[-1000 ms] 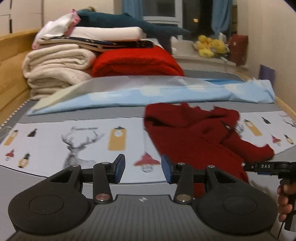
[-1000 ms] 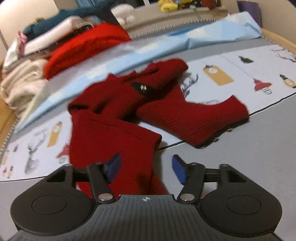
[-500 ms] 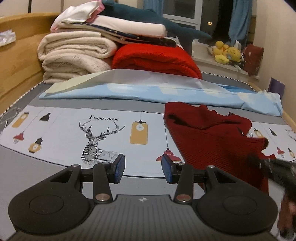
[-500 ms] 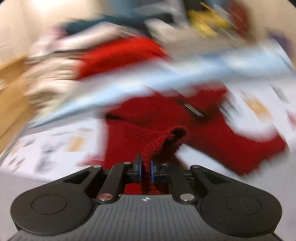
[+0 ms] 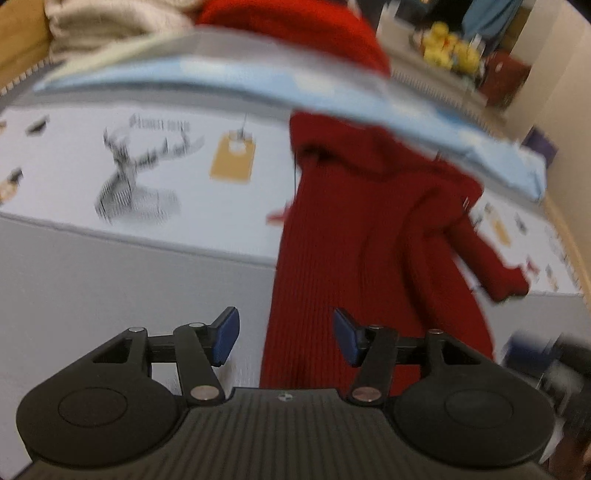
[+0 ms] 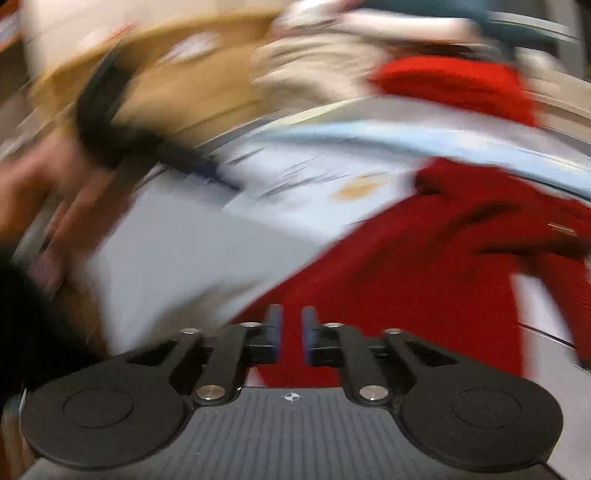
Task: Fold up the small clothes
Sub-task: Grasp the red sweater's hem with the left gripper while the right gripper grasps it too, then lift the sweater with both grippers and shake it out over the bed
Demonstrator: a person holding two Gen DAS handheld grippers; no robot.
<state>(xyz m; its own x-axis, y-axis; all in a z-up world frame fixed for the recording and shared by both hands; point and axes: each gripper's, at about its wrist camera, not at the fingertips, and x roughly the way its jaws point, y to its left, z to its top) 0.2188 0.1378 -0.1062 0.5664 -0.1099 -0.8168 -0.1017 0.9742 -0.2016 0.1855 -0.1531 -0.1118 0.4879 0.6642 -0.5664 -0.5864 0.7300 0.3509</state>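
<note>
A: Where is the red knit sweater (image 5: 369, 229) found?
B: Spread across the printed bedsheet (image 5: 110, 166), beside bare grey.
A: The tongs?
B: Left gripper (image 5: 286, 341) is opening, unpressed, over its hem edge; right gripper (image 6: 291, 334) is opening, empty.

Light blue sheet (image 5: 258, 85) spread across bed; cream blankets (image 5: 110, 22) stacked behind; yellow plush toys (image 5: 450, 51) seen by window.
</note>
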